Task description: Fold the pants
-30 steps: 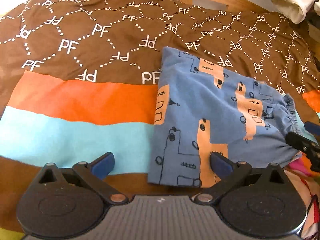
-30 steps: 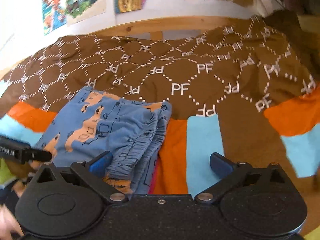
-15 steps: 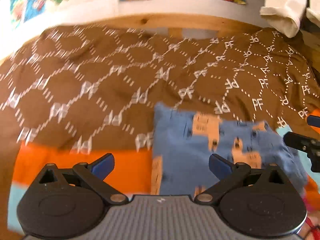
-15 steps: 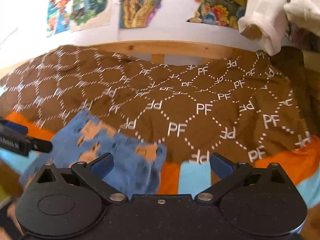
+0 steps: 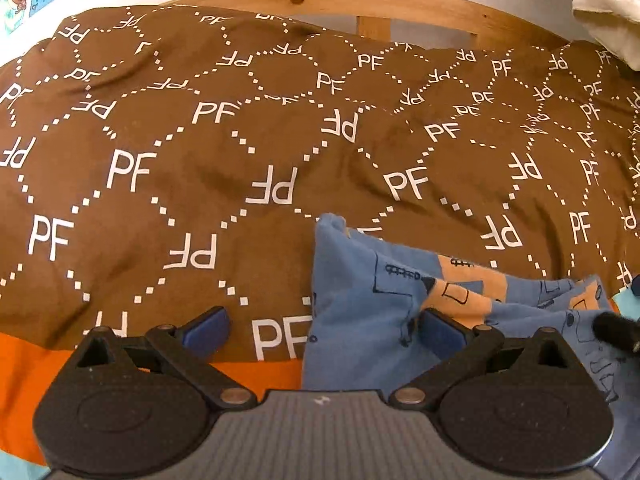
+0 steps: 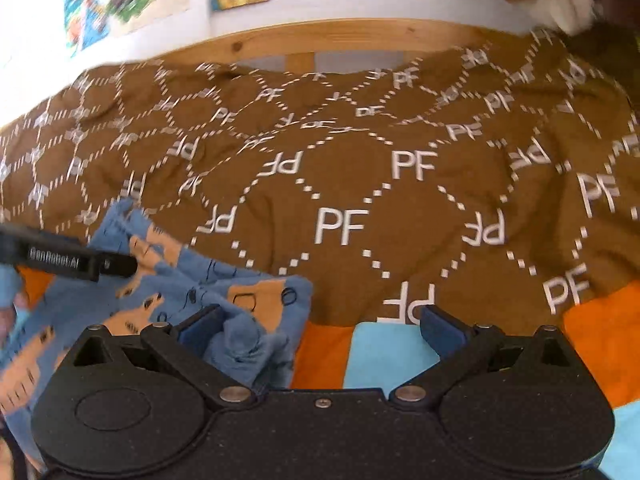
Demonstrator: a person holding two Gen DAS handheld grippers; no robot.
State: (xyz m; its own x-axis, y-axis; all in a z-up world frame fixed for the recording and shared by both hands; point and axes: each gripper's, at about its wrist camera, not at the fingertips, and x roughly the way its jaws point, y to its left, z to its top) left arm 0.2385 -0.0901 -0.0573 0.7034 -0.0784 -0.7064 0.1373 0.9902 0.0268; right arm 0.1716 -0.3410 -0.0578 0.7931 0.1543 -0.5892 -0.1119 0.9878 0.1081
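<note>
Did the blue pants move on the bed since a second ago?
Cannot tell. In the left wrist view the pants now sit lower against the wooden bed rail, but the camera itself tilted up, so that may be all.

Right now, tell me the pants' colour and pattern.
The pants are blue with orange shapes and black line drawings, clearest in the left wrist view.

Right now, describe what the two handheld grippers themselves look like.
Both match: the left gripper and right gripper have matte black linkage arms on round black pivot housings with silver rivets, tipped with dark blue pads. The left body is ribbed grey, the right speckled black. The left gripper's finger carries white lettering.
</note>
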